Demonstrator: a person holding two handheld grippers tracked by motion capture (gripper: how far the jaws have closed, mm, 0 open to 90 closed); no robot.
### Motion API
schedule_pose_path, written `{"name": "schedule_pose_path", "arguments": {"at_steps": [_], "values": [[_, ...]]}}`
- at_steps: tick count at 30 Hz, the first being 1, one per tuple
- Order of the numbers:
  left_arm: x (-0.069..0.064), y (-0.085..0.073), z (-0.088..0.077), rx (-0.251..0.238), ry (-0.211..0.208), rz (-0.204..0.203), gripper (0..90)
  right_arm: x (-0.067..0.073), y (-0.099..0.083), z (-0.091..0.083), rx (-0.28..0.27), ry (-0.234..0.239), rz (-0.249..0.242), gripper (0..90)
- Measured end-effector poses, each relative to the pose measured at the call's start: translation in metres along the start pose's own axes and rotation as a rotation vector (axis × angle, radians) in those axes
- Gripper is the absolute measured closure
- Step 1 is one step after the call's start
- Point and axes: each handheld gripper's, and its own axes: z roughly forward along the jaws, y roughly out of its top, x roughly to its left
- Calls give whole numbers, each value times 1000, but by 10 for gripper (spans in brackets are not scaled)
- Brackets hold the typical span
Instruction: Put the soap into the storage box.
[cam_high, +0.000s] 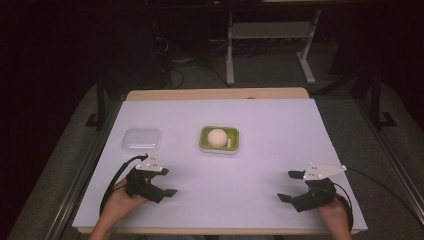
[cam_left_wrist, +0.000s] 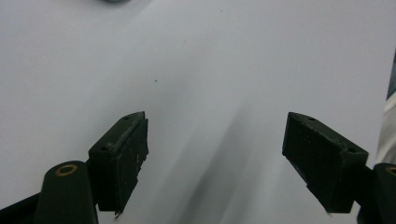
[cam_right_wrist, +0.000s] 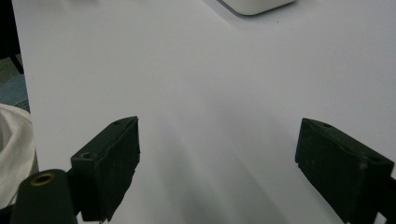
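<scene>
A small green tray (cam_high: 205, 142) sits mid-table and holds a cream egg-shaped ball (cam_high: 218, 137) with a small white piece (cam_high: 229, 143) beside it. A clear lidded plastic box (cam_high: 142, 139) lies to the tray's left. My left gripper (cam_high: 169, 181) rests at the front left, just below the box, open and empty, as its own view confirms (cam_left_wrist: 215, 122). My right gripper (cam_high: 286, 185) is at the front right, also open with nothing between its jaws (cam_right_wrist: 219, 122). Both point inward over the bare sheet.
A pale sheet (cam_high: 270, 130) covers the wooden table (cam_high: 215, 93). Table legs and cables stand on the dark floor behind. The pale corner of an object (cam_right_wrist: 257, 4) shows at the top of the right gripper view, and white cloth (cam_right_wrist: 14, 149) at its left edge.
</scene>
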Motion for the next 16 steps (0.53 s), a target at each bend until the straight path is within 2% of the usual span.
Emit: {"name": "schedule_pose_path", "arguments": {"at_steps": [1,5,8,12,16], "values": [[0,-1,-1,7,8,8,220,0,0,0,2,0,-2,131],[-2,-6,-4,-6,6,-6,220,0,-1,0,5,-1,-6,131],[-4,-13,-5,-47,9,-25,220,1,-1,0,7,-3,-5,131],[-3,-23,-7,-34,38,-27,220,2,-1,-2,3,1,-16,131],[3,-31,-10,-62,56,-70,218,3,-1,-4,-6,6,-27,131]]}}
